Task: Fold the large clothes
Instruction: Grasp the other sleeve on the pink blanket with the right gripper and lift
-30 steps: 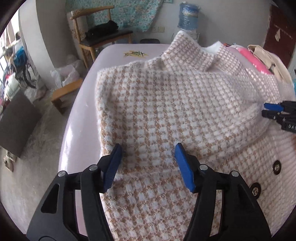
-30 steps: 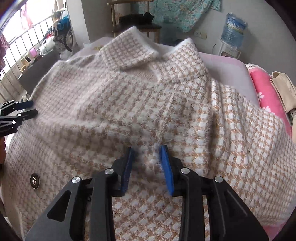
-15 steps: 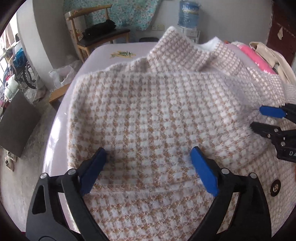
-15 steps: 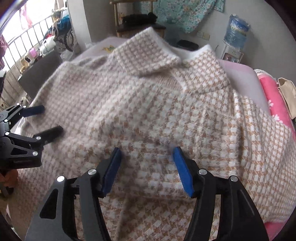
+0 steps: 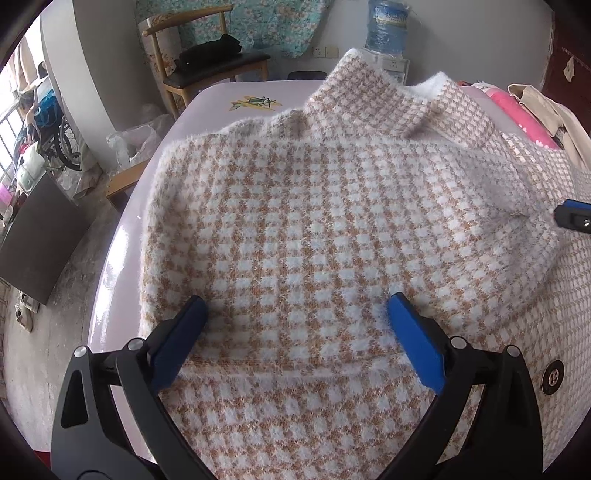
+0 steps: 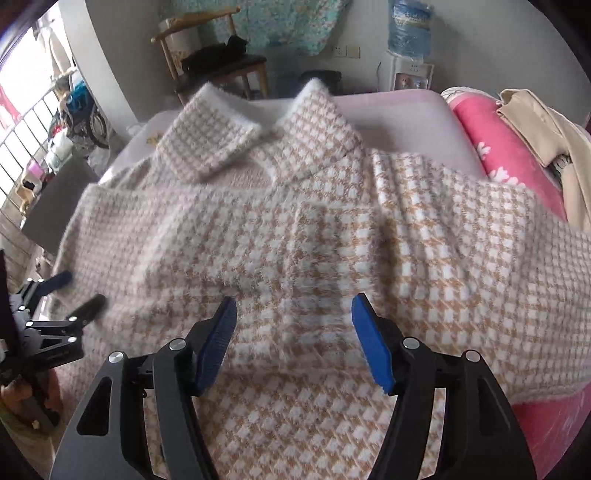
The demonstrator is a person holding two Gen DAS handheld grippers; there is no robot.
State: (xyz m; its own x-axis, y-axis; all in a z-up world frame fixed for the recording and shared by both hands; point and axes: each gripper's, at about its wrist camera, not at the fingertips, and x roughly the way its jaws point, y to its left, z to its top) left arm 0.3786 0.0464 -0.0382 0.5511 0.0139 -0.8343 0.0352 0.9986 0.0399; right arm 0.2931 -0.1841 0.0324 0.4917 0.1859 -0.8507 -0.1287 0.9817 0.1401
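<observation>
A fluffy tan-and-white houndstooth coat point(image 5: 332, 221) lies spread on a pale pink table point(image 5: 221, 99), collar at the far end, its side parts folded in over the front. My left gripper point(image 5: 295, 301) hovers just above the folded left part. Its jaws are opening wide and the pads press on nothing. Over the coat's middle, my right gripper point(image 6: 294, 302) has its jaws opening too, with fabric point(image 6: 295, 240) below them but none pinched. The left gripper point(image 6: 81, 288) shows at the left edge of the right wrist view. One blue fingertip point(image 5: 572, 218) of the right gripper shows at the right edge of the left wrist view.
A dark round button point(image 5: 553, 377) sits on the coat at the near right. A pink blanket point(image 6: 495, 147) and a beige garment point(image 6: 535, 122) lie on the table's right side. Behind the table stand a wooden chair point(image 5: 207, 70) and a water bottle point(image 5: 386, 22).
Both grippers' jaws have spread much wider and let go of the coat's fabric, which now lies flat. The right gripper has drawn up and back from the coat.
</observation>
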